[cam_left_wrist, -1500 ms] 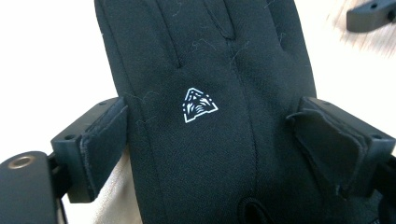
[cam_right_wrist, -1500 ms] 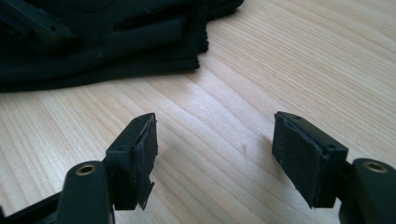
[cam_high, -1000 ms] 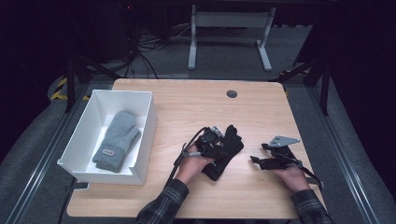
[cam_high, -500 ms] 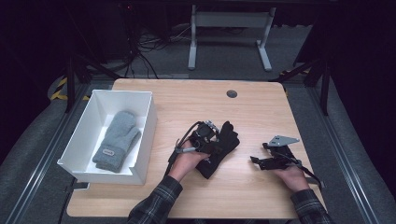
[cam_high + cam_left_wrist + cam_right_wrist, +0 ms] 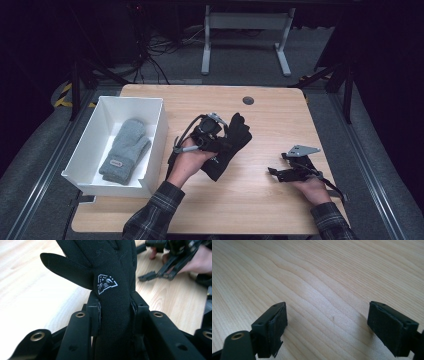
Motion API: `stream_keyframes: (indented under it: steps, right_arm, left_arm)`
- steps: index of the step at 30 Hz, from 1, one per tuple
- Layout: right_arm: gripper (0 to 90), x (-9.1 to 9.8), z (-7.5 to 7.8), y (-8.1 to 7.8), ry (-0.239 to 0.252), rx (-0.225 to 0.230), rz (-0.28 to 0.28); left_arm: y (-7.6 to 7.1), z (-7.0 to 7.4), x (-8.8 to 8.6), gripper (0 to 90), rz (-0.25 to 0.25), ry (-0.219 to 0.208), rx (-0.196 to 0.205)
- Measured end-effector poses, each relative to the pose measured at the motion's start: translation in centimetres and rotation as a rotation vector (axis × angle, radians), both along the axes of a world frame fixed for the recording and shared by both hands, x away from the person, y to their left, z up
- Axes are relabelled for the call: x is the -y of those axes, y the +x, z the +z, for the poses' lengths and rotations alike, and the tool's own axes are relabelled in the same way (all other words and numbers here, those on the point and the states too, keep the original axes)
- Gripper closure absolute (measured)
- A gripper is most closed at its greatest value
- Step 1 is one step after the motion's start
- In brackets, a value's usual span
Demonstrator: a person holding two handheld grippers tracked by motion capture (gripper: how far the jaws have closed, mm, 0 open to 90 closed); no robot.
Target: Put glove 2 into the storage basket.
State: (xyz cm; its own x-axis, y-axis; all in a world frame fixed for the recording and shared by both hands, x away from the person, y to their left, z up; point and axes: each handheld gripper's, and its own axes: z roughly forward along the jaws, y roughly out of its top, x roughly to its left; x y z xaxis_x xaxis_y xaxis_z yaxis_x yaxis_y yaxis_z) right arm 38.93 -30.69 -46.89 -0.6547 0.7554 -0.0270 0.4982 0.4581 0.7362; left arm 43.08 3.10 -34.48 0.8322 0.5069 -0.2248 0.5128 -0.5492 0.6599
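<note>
A dim room with a dark floor and cables is seen around a pale wooden bench [image 5: 260, 200]. On the bench's left side stands a white box [image 5: 157, 130] with a grey mitten [image 5: 125, 150] lying flat inside it. Near the middle, a black glove [image 5: 235, 142] is held by the left hand-held gripper [image 5: 212, 135], clear of the wood at the gripped end, though whether its cuff end touches the bench cannot be told. In the left gripper view the jaws are seen pressed on both sides of the glove [image 5: 113, 302], just below a small white printed logo [image 5: 106, 283], with the glove's fingers fanning out beyond. The right hand-held gripper [image 5: 280, 172] rests low on the bench's right side, well apart from the glove; its jaws have just been opening and now stand wide, with only bare wood between the pads [image 5: 274, 325]. The glove is judged to be light, soft and limp, likely to droop and swing from wherever it is pinched, with a smooth fabric that may slide a little. A hold across the palm or the cuff, where the layers bunch thickly, is judged the most secure.
</note>
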Motion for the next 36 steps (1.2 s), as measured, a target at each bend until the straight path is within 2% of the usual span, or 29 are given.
stream_keyframes:
  steps: [2,10,17,20,24,25,36]
  right_arm:
    - [16.5,0.0,0.0,0.0,0.0,0.0,0.0]
    - [16.4,0.0,0.0,0.0,-0.001,0.0,0.001]
    - [16.4,0.0,0.0,0.0,-0.002,0.0,0.001]
    - [16.4,0.0,0.0,0.0,-0.001,0.0,0.001]
    - [16.2,0.0,0.0,0.0,-0.001,0.0,0.0]
    - [16.2,0.0,0.0,0.0,-0.001,0.0,0.0]
    - [15.1,0.0,0.0,0.0,-0.004,-0.002,0.0]
  left_arm:
    - [0.0,0.8,-0.7,68.3,0.006,0.004,0.009]
    - [-0.1,2.6,-3.0,68.3,0.047,-0.002,0.011]
    - [0.2,4.5,-4.9,68.4,0.071,0.011,0.026]
    - [0.2,5.1,-5.5,68.4,0.086,0.012,0.036]
    - [0.0,6.6,-7.3,68.4,0.116,0.015,0.057]
    - [0.0,6.6,-7.3,68.4,0.116,0.015,0.057]
    - [0.1,7.8,-12.7,68.4,0.216,0.007,0.057]
